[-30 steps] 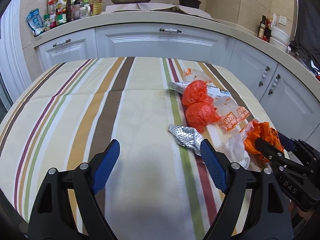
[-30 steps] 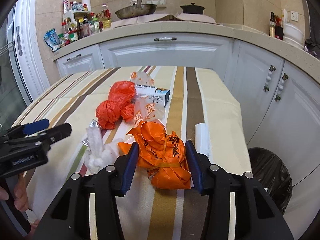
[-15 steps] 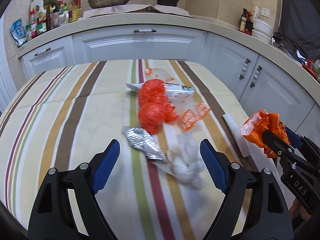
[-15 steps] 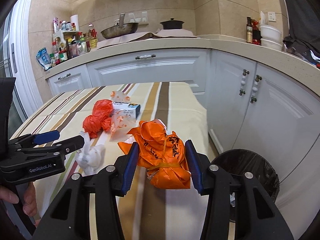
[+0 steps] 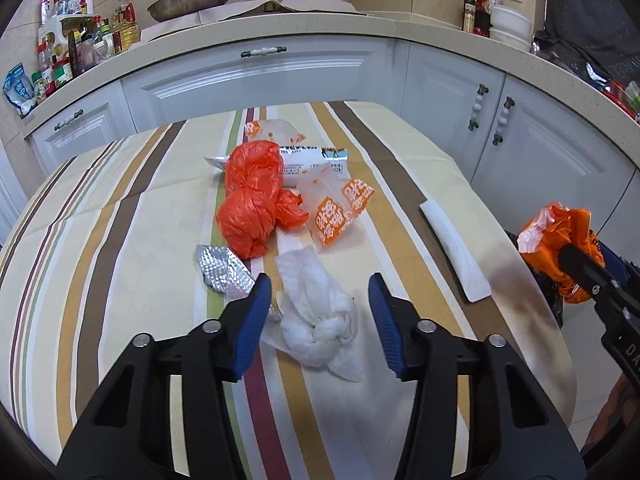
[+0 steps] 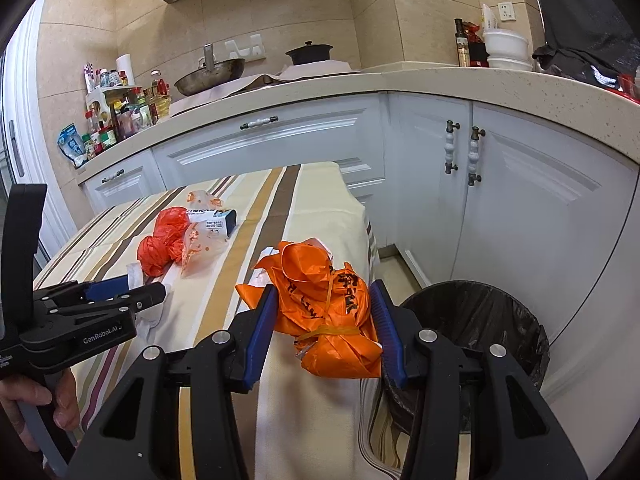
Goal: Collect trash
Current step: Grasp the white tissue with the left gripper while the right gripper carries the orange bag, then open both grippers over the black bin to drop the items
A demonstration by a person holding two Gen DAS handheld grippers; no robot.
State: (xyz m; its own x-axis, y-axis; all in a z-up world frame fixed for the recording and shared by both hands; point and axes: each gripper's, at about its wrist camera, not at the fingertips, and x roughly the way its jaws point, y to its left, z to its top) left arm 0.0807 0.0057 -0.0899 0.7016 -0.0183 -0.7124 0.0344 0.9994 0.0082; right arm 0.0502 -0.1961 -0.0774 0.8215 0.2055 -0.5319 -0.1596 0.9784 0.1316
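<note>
Firmly pinched in right claw point(image 6: 324, 320): orange bag point(image 6: 328, 304).

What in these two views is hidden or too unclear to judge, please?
- Trash bin contents: right wrist view, its near rim sits behind the right tool and orange bag.
- Bin in the left wrist view: almost wholly covered by that bag.
- Print on the white packet: too small.
</note>
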